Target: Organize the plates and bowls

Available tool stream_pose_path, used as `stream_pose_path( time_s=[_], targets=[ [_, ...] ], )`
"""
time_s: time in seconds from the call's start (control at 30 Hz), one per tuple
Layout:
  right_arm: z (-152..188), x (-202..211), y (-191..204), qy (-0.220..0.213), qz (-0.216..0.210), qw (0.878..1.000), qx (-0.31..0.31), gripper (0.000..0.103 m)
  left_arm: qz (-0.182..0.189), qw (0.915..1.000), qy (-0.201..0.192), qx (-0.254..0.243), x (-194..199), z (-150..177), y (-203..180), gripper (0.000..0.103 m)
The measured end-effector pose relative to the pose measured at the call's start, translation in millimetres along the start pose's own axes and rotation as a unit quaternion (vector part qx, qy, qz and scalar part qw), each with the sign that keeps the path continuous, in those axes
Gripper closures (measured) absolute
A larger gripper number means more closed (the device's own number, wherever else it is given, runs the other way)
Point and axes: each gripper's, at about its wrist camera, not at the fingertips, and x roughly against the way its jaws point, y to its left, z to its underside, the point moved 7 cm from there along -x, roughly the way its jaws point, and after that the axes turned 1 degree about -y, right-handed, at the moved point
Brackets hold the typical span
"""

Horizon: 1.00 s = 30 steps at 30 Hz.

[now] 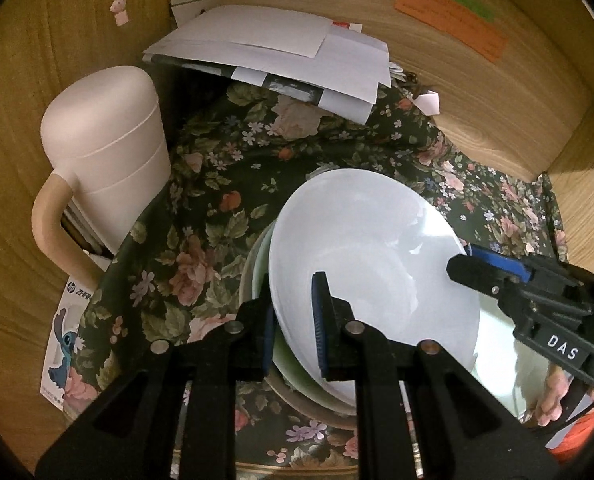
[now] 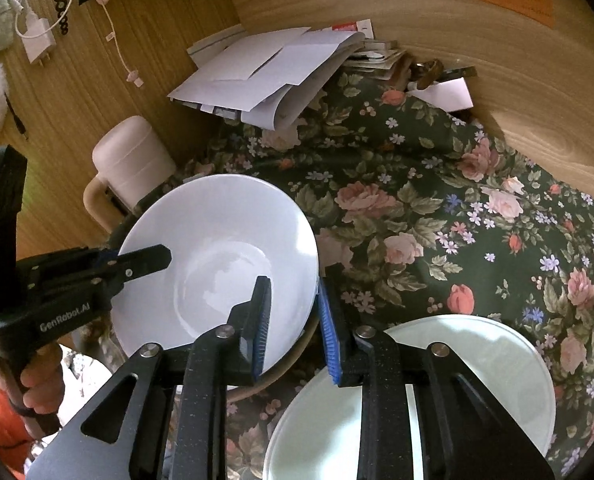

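Observation:
A white bowl is tilted on top of a stack of a pale green bowl and a beige bowl. My left gripper has its fingers on both sides of the white bowl's near rim, clamped on it. My right gripper straddles the opposite rim of the same white bowl, its blue pads close to the rim. It also shows in the left wrist view. A pale glass plate lies flat under the right gripper.
A floral cloth covers the table. A cream lidded jug stands at the left. A pile of papers lies at the back against the wooden wall. A Stitch card lies at the left edge.

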Motion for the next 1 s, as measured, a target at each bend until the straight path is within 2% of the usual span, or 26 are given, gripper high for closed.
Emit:
stream_pose_path(
  time_s=[0.1,0.17,0.27,0.47,0.57,0.6,0.63,0.73,0.83,1.0],
  targets=[
    [-0.5,3.8,1.6,-0.007,-0.003,1.0,0.001,0.072,0.003,0.9999,0.01,0.0,-0.3,-1.1,-0.7,0.088],
    [-1.5,8.5,2.9,-0.014,-0.003,1.0,0.004,0.06,0.002,0.9999,0.015,-0.001,0.2,-2.4,-0.9,0.088],
    [-2.5,14.1,3.8,-0.027,0.0,1.0,0.007,0.052,0.001,0.9998,0.022,-0.001,0.6,-3.9,-1.4,0.086],
    [-2.8,15.1,3.0,-0.024,0.001,1.0,0.008,0.05,0.0,0.9996,0.028,-0.001,2.2,-6.7,-0.1,0.085],
    [-1.9,15.5,1.3,-0.022,0.0,1.0,0.008,0.05,0.002,0.9998,0.021,0.002,7.7,-9.7,1.2,0.081],
    [-2.3,15.5,1.1,-0.022,0.0,1.0,0.006,0.05,0.001,0.9998,0.018,0.003,9.5,-11.2,1.9,0.079],
    [-2.4,15.6,1.2,-0.023,0.0,1.0,0.005,0.05,-0.006,0.9999,0.012,0.004,11.7,-12.6,4.0,0.07],
    [-2.7,15.3,0.7,-0.022,-0.001,1.0,0.003,0.05,-0.034,0.9991,-0.027,0.0,20.7,-15.7,10.8,0.055],
    [-1.6,12.0,0.5,-0.017,-0.001,1.0,0.001,0.05,-0.033,0.9991,-0.025,0.004,19.4,-13.7,14.8,0.054],
    [3.0,0.8,2.1,0.001,-0.003,1.0,0.001,0.05,-0.026,0.9996,0.001,0.012,4.4,2.0,18.5,0.054]
  ],
)
